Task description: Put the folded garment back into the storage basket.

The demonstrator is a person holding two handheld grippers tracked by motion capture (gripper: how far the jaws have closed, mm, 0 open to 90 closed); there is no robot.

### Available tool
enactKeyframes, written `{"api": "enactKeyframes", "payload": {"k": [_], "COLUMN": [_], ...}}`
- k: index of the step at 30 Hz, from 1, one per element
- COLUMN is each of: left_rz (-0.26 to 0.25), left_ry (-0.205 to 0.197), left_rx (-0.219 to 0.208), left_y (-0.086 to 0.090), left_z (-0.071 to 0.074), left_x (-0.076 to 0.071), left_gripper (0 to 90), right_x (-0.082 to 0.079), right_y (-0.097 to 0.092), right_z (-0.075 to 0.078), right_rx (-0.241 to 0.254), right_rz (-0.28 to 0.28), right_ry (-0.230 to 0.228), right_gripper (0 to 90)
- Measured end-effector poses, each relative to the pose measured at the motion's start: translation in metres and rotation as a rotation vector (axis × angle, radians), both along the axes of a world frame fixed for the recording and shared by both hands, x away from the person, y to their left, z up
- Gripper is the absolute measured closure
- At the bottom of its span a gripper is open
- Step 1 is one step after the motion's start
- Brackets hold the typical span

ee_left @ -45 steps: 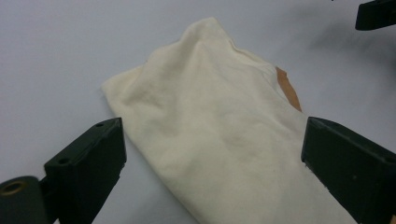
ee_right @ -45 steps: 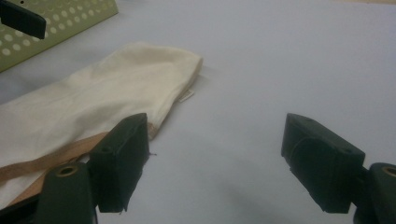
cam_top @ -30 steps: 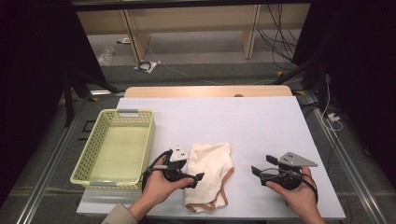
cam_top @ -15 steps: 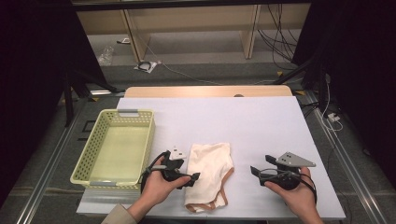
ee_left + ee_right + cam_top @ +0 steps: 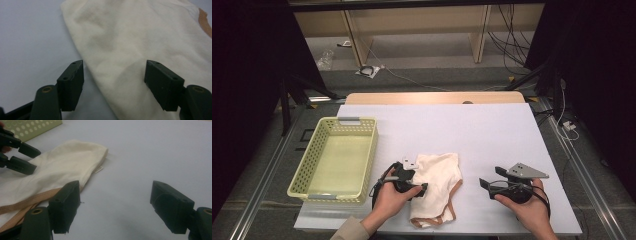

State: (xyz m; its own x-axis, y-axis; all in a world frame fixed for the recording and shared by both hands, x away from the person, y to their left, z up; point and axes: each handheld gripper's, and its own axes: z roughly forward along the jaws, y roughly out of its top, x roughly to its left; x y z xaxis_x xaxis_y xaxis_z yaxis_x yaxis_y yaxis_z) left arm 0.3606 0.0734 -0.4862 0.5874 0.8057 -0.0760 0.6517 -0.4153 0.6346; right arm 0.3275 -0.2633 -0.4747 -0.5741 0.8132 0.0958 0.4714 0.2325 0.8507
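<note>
Right gripper view: small blank label (image 5: 99,170) on cream garment (image 5: 57,167) edge

Bare table (image 5: 492,130) lies open beyond and between both grippers; the basket (image 5: 362,165) walls the left edge, and the cloth (image 5: 439,175) lies between them.

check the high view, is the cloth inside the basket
No, the cloth lies flat on the white table, to the right of the yellow basket, with a gap between them.
</note>
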Motion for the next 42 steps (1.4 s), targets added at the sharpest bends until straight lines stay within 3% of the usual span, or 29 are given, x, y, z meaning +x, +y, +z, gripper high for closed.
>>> {"api": "enactKeyframes", "payload": {"k": [3, 5, 10, 17, 23, 28, 42], "left_rz": [0.005, 0.007, -0.002, -0.002, 0.012, 0.005, -0.062], "left_ry": [-0.019, -0.033, -0.037, -0.014, 0.016, 0.016, -0.115], "left_rx": [0.016, 0.003, -0.017, -0.088, -0.155, -0.177, -0.221], "left_y": [-0.006, -0.008, -0.008, -0.004, 0.001, 0.002, 0.002], "left_z": [0.0, -0.001, -0.001, -0.003, -0.005, -0.004, 0.023], "left_x": [-0.002, -0.006, -0.01, -0.01, -0.008, -0.008, -0.018], "left_gripper": [35.3, 44.4, 55.1, 74.6, 79.4, 80.9, 81.2], "right_x": [0.0, 0.0, -0.001, -0.001, -0.001, -0.001, -0.001], "right_y": [0.001, 0.002, 0.002, 0.002, 0.003, 0.003, 0.003], "right_z": [-0.001, 0.0, -0.001, -0.001, -0.001, -0.002, -0.002], "right_rx": [0.004, 0.002, -0.003, -0.004, -0.003, 0.0, 0.0], "right_rz": [0.004, 0.004, 0.006, 0.009, 0.013, 0.017, 0.009], "right_ry": [-0.003, -0.001, 0.004, 0.009, 0.009, 0.003, 0.004], "right_gripper": [25.2, 25.2, 25.4, 25.9, 26.1, 26.2, 26.4]}}
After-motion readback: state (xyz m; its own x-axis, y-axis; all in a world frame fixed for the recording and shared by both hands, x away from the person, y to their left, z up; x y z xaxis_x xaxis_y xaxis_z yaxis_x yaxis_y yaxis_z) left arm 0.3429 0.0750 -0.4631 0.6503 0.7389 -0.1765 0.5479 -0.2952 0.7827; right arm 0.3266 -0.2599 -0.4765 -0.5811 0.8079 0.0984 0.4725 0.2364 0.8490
